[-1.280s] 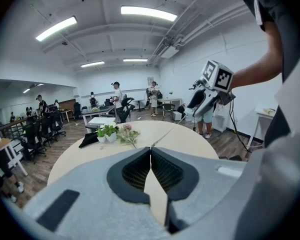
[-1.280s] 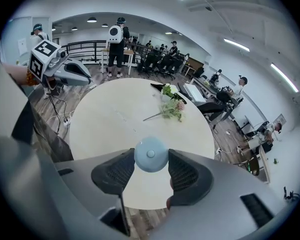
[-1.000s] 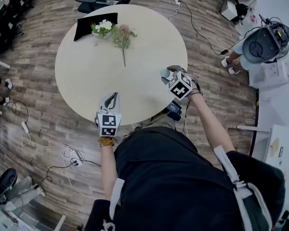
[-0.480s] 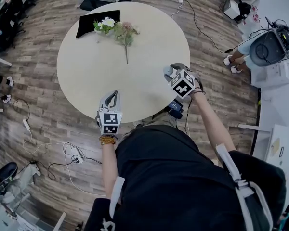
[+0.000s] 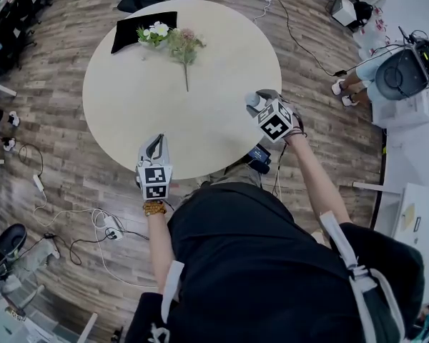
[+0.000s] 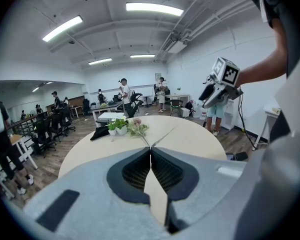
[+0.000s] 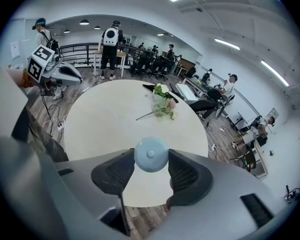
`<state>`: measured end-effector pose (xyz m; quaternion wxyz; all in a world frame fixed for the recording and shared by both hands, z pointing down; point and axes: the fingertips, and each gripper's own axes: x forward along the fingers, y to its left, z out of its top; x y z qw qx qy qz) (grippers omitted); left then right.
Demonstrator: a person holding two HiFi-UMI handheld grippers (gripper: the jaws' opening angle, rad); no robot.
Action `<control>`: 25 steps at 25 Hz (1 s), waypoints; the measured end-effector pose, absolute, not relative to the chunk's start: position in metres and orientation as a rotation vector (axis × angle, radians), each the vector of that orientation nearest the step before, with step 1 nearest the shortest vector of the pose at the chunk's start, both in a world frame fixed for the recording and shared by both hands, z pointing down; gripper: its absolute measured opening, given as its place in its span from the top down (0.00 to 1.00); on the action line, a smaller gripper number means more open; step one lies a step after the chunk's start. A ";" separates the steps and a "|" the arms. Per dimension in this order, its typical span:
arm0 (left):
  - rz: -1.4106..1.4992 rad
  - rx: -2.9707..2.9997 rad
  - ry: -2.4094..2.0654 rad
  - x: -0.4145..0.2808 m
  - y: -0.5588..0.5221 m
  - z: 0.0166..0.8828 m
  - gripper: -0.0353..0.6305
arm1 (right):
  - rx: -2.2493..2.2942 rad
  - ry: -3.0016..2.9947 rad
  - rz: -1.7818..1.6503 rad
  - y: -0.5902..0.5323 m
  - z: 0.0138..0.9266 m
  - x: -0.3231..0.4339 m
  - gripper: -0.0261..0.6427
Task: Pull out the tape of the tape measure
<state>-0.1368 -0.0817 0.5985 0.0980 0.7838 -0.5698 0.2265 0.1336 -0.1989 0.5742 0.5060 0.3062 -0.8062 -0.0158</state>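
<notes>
Tape measure [image 7: 151, 154]: one. Round pale-blue case with a small centre button. It is held over the right edge of the round table [image 5: 129, 106], gripped by the right gripper [image 5: 260, 101], whose jaws stand partway apart and press on its sides.

Left gripper [image 6: 150, 154]: one, jaws closed together, empty, over the table's near edge.

Table's far side: one flower sprig [image 5: 184, 48], one potted plant [image 5: 154, 36], one black cloth [image 5: 139, 28].

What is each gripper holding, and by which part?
Right gripper: round blue tape measure, pinched at its opposite rims. Left gripper: shut, nothing held.
</notes>
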 end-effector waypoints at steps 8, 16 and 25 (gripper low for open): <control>0.696 2.225 -1.785 -0.158 -0.082 0.596 0.92 | 0.787 -1.931 -0.011 -0.205 0.571 0.145 0.64; 0.653 2.118 -1.851 -0.183 -0.065 0.601 0.92 | 0.782 -1.941 0.001 -0.199 0.571 0.145 0.64; 0.615 2.004 -1.945 -0.210 -0.062 0.599 0.92 | 0.829 -1.917 -0.015 -0.207 0.568 0.147 0.64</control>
